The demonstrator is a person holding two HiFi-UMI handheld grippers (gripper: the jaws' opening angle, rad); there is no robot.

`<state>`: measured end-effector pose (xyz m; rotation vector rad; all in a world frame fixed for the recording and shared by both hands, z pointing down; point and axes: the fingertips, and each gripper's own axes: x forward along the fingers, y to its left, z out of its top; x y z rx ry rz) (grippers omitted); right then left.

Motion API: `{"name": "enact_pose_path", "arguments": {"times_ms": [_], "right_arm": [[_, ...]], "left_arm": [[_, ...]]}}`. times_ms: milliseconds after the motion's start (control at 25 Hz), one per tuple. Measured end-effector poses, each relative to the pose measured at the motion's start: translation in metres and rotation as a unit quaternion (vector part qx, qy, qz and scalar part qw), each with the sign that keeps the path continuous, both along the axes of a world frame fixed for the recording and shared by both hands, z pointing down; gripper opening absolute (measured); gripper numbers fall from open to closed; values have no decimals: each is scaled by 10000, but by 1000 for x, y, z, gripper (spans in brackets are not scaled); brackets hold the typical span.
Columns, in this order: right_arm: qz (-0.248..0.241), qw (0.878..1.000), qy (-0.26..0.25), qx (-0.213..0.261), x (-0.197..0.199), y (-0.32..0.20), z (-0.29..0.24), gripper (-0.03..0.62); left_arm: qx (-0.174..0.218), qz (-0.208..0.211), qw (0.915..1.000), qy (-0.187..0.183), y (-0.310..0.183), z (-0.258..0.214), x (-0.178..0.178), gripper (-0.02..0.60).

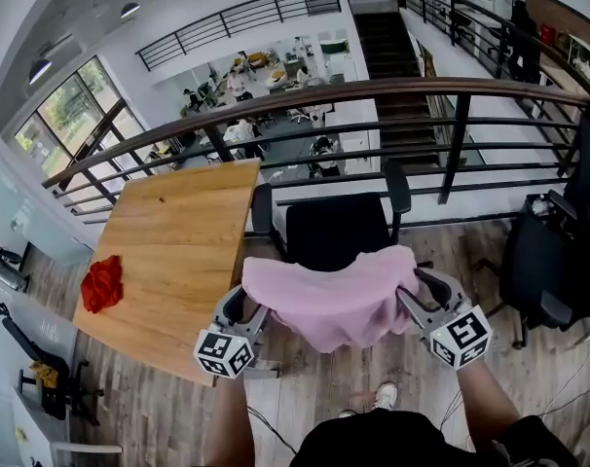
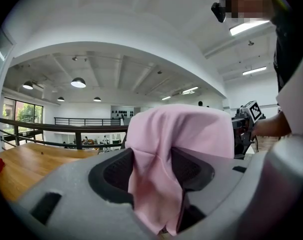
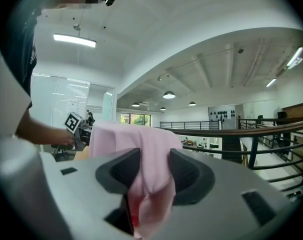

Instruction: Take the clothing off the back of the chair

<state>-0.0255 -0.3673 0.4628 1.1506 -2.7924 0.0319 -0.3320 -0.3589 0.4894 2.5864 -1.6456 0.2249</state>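
A pink piece of clothing (image 1: 334, 295) lies draped over the back of a black office chair (image 1: 334, 227) right in front of me. My left gripper (image 1: 254, 305) is at the garment's left end and my right gripper (image 1: 412, 295) at its right end. In the left gripper view a fold of the pink clothing (image 2: 181, 134) fills the gap of the left gripper (image 2: 154, 176), touching both pads. The right gripper view shows the same: pink clothing (image 3: 136, 139) bunched between the pads of the right gripper (image 3: 149, 179). The chair back itself is hidden under the fabric.
A wooden table (image 1: 178, 251) stands to the left of the chair, with a red cloth (image 1: 101, 283) near its left edge. A dark railing (image 1: 373, 90) runs behind the chair above a lower floor. Another black chair (image 1: 548, 261) stands at the right.
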Motion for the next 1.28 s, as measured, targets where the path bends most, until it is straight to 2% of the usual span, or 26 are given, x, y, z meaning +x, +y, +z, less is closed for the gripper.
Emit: {"name": "enact_pose_path", "arguments": {"times_ms": [200,360,480,840,1080,1280], "right_arm": [[-137,9998,63,98,-3,3,-3,94],[-247,9992,180,274,-5,7,-4,17],[-302,9985,256,381,-3,8,-3,11],[-210,9977,280,573,3,11,-12,11],[130,9974,141,698,11,13,-24,11],[578,9956,114,735,11,25,-42,11]], "left_arm": [[9,22,9999,-100,1,-4,7,152],[11,-97,9999,-137,4,-4,7,99],[43,-192,9995,-250,8,-4,7,63],[297,-660,9969,-308,19,-20,-4,43],[547,-622,9962,-259,23,-34,-6,41],[717,-327,9966,-221,34,-49,-7,41]]}}
